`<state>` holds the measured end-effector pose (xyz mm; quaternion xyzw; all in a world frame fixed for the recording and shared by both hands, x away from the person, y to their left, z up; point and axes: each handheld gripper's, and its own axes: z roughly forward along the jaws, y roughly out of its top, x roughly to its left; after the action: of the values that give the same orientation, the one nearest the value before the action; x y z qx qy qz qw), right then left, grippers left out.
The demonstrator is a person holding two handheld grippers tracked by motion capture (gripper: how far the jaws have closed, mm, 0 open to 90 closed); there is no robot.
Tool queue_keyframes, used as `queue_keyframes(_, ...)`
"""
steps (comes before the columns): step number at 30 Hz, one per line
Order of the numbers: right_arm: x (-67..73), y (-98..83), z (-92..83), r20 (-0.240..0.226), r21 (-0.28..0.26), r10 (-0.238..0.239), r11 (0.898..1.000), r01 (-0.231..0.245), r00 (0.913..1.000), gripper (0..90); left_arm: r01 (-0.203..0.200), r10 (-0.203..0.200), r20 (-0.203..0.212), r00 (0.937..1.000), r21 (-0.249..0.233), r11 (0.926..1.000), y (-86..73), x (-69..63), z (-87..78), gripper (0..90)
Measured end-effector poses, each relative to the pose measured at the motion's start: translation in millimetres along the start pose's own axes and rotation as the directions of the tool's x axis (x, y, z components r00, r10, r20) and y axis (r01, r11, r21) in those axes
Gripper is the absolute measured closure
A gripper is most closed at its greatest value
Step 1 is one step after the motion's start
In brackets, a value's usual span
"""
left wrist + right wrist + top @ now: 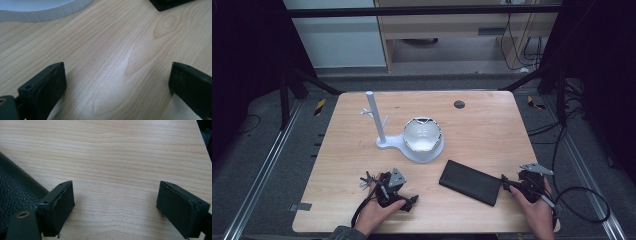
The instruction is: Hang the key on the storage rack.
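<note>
A black case [471,182] with a pebbled, leather-like skin is lying on the pale wooden table [492,125], its edge getting cut off in the right gripper view; the right gripper [115,205] is sitting beside it, jaws wide apart; the left gripper [117,85] is resting open over bare wood; a white ribbed stand [412,145] is holding a shiny crumpled bowl-like shape, hard to identify; no writing is showing legibly.

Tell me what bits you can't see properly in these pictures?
- White stand: the left gripper view cuts it off at the top edge, leaving just a rim.
- Black case: the right gripper view's left edge and a jaw hide most of it.
- Small tangle beside the left gripper: too small in the high view to tell what it is.
</note>
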<state>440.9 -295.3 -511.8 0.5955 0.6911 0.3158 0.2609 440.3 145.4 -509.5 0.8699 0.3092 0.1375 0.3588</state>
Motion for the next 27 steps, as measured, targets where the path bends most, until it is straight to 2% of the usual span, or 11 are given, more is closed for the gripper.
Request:
queue_keyframes(1, 0.2, -0.1, -0.1, 0.001, 0.0, 0.002, 1.0, -0.002, 1.0, 14.6, -0.015, 0.015, 0.015, 0.9998, -0.002, 0.9999, -2.0, 0.7, -2.2, 1.0)
queue_keyframes(3, 0.6, -0.3, -0.3, 0.003, 0.0, 0.005, 1.0, -0.005, 1.0, 14.6, -0.02, 0.02, 0.011, 0.9997, 0.001, 0.9998, -2.5, 1.4, -3.6, 2.2)
queue_keyframes(5, 0.9, -0.6, -0.6, 0.005, -0.001, 0.007, 1.0, -0.007, 1.0, 14.6, -0.036, 0.036, -0.007, 0.9993, -0.004, 0.9993, -2.1, 4.1, -9.0, 4.1)
queue_keyframes(8, 1.5, -1.7, -1.7, 0.004, 0.0, -0.001, 1.0, 0.001, 1.0, 14.6, -0.032, 0.031, -0.034, 0.9989, -0.023, 0.9992, 2.9, 12.8, -24.6, 5.5)
queue_keyframes(10, 2.0, -2.6, -2.7, -0.001, 0.001, -0.007, 1.0, 0.007, 1.0, 14.3, -0.04, 0.04, -0.054, 0.9977, -0.013, 0.9991, 6.7, 21.0, -37.0, 6.1)
queue_keyframes(13, 3.3, -4.0, -4.3, -0.007, 0.0, -0.011, 1.0, 0.011, 0.9999, 14.3, -0.033, 0.035, -0.055, 0.9979, 0.049, 0.9983, 8.6, 37.0, -52.7, 6.2)
queue_keyframes(15, 3.3, -4.6, -4.6, -0.007, 0.001, -0.018, 1.0, 0.018, 0.9998, 14.3, -0.038, 0.048, -0.081, 0.9955, 0.118, 0.9923, 7.4, 47.6, -61.0, 6.3)
queue_keyframes(19, 4.2, -5.2, -5.3, -0.006, 0.002, -0.012, 1.0, 0.012, 0.9999, 14.3, -0.027, 0.046, -0.094, 0.9945, 0.194, 0.9807, 0.2, 68.3, -76.3, 6.1)
queue_keyframes(20, 4.6, -5.4, -5.7, -0.007, 0.003, -0.01, 1.0, 0.01, 0.9999, 14.2, -0.024, 0.048, -0.11, 0.9928, 0.209, 0.9776, -2.8, 74.6, -81.0, 5.5)
queue_keyframes(22, 4.7, -5.9, -6.3, -0.009, 0.001, -0.011, 1.0, 0.011, 0.9999, 14.3, -0.024, 0.051, -0.118, 0.9917, 0.221, 0.9751, -6.0, 79.6, -84.5, 5.2)
queue_keyframes(27, 4.5, -6.3, -6.6, -0.008, 0.002, -0.014, 1.0, 0.014, 0.9999, 14.3, 0.0, 0.027, -0.119, 0.9925, 0.221, 0.9754, -11.9, 90.4, -90.9, 7.4)
